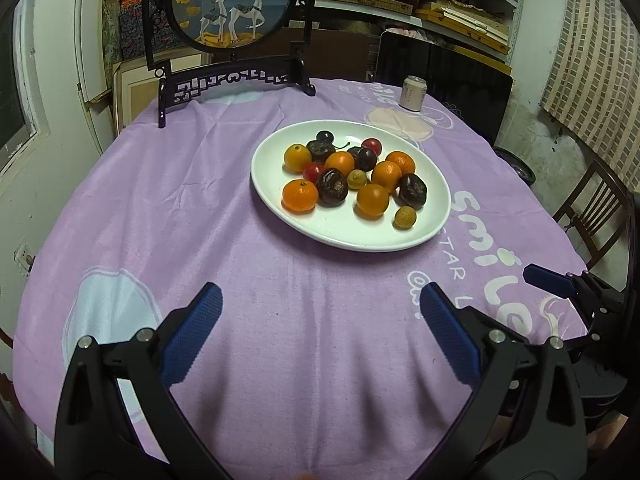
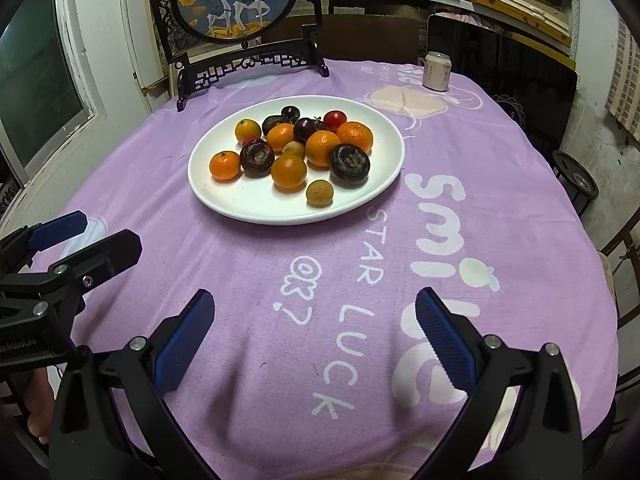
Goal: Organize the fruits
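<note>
Small orange citrus fruits (image 2: pixel 289 171), dark purple round fruits (image 2: pixel 349 165), red ones (image 2: pixel 335 119) and seemingly yellowish lychees (image 2: pixel 319 193) lie clustered on an oval white ceramic plate (image 2: pixel 256 210).

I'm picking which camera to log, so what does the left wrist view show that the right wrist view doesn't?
Only the left wrist view shows a wooden chair at the table's right.

Only the right wrist view shows a window and the cloth's "STAR LUCK" lettering in full.

Both show the white plate of fruit, the can, the deer screen, and both grippers, left gripper and right gripper, open and empty.
</note>
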Tool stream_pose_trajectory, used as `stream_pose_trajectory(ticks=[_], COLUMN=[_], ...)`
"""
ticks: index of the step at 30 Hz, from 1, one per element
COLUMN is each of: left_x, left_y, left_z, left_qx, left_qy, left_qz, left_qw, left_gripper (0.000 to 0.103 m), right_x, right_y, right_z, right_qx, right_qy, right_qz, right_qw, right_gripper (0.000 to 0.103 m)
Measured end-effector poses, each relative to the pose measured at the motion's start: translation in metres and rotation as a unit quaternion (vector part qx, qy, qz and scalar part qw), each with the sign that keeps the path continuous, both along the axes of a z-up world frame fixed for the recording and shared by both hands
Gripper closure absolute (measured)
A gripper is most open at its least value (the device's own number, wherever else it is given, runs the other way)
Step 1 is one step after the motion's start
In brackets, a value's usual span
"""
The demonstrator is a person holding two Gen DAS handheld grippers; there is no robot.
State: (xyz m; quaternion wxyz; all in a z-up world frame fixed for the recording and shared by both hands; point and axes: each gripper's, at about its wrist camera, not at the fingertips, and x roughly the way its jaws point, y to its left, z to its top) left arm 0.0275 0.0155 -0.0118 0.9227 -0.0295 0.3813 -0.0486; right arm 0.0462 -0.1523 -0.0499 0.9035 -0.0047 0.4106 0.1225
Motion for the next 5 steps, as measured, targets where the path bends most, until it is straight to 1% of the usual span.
stream_pose_trajectory(ticks=[5], left_x=[0.0019], left_y=[0.0016], left_z=[-0.0014], left_qx=[-0.004], left_qy=[0.005], left_qz=[0.004], left_qw=[1.0], left_gripper=[0.002], right_x=[0.0006], right_y=[0.0], right_z=[-0.0006], right_qx=[0.0], right_qy=[0.002], right_qz=[0.002], right_qw=[1.0], right_gripper=[0.002])
